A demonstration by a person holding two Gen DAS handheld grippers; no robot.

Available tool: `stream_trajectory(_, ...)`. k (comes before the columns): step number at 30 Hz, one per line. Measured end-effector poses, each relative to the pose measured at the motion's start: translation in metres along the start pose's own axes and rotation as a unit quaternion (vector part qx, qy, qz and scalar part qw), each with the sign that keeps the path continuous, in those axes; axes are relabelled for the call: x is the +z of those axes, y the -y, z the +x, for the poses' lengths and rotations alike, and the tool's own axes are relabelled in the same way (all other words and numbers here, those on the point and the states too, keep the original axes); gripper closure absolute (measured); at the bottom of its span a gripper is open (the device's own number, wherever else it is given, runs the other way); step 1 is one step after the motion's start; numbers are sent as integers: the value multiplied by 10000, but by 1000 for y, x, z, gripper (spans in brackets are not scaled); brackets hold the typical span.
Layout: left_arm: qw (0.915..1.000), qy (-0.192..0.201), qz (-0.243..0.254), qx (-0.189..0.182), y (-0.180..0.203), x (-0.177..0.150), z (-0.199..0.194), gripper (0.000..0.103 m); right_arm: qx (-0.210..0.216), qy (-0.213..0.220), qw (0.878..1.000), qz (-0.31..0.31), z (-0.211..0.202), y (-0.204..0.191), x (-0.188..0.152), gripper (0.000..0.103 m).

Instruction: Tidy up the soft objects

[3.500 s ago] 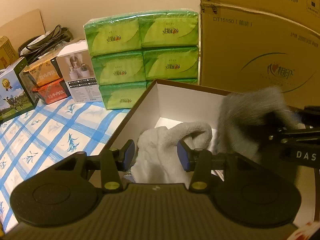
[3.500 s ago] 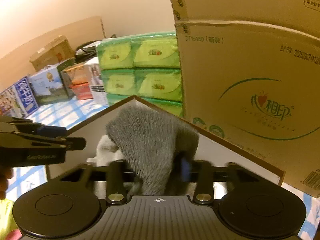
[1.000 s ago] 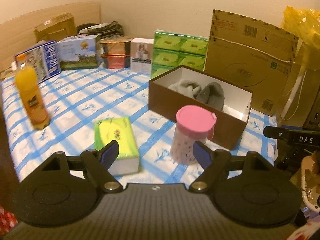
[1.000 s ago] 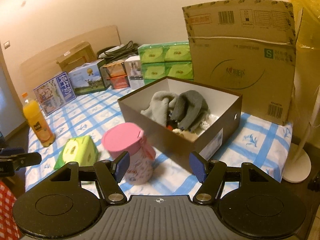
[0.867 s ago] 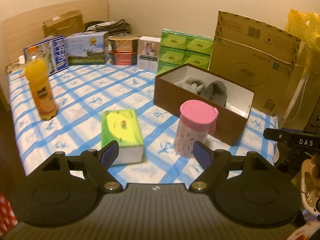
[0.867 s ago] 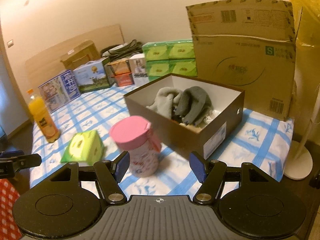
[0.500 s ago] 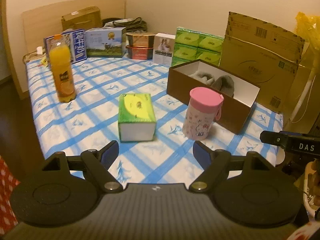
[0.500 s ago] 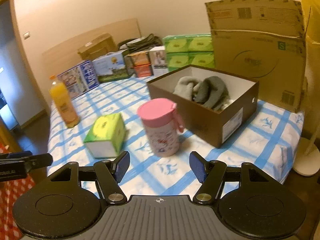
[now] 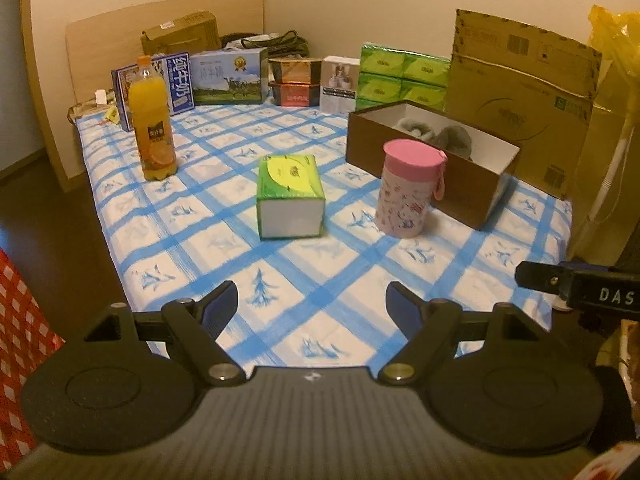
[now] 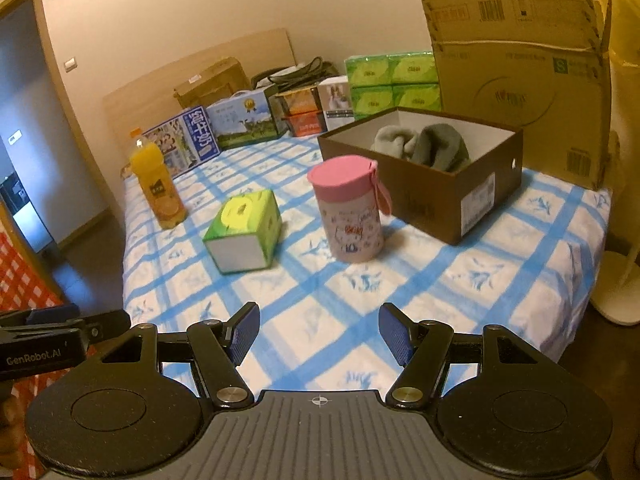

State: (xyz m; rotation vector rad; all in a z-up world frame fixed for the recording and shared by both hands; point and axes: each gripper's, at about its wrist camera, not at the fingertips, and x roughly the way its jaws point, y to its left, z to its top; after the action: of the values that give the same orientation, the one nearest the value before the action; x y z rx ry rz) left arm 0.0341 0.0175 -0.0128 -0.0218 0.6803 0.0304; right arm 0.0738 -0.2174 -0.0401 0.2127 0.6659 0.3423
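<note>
A brown shoebox [image 9: 424, 168] [image 10: 436, 196] stands at the far right of the blue-checked table. Inside it lie a light grey soft cloth [image 10: 394, 140] [image 9: 416, 129] and a darker grey one [image 10: 442, 150] [image 9: 456, 141]. My left gripper [image 9: 313, 309] hangs open and empty over the table's near edge, well back from the box. My right gripper [image 10: 319, 334] is likewise open and empty near that edge. Each gripper's side shows at the margin of the other's view.
Between me and the box stand a pink-lidded cup [image 9: 408, 190] [image 10: 350, 210], a green tissue box [image 9: 289, 196] [image 10: 245, 232] and an orange juice bottle [image 9: 152, 120] [image 10: 158, 184]. Cartons, green tissue packs [image 9: 402, 76] and a big cardboard box [image 9: 524, 96] line the far side.
Both grippers let go of the cloths in the shoebox, opened, and pulled back away from it. Over the last second they kept retreating toward the table's near edge, so more of the table shows.
</note>
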Motion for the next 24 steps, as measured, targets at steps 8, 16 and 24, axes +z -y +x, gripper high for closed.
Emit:
stream_trajectory(8, 10000, -25, -4, -10, 4, -18, -16, 23, 36, -104, 9999, -118, -12, -9, -24, 37)
stream_trajectory(16, 9999, -133, 15, -25, 3, -31, -21, 23, 63, -123, 9995, -292, -19, -19, -36, 37)
stream_trajectory(24, 9998, -172, 21, -1, 2, -33, -19, 23, -3, -218, 9992, -324, -15, -18, -40, 37)
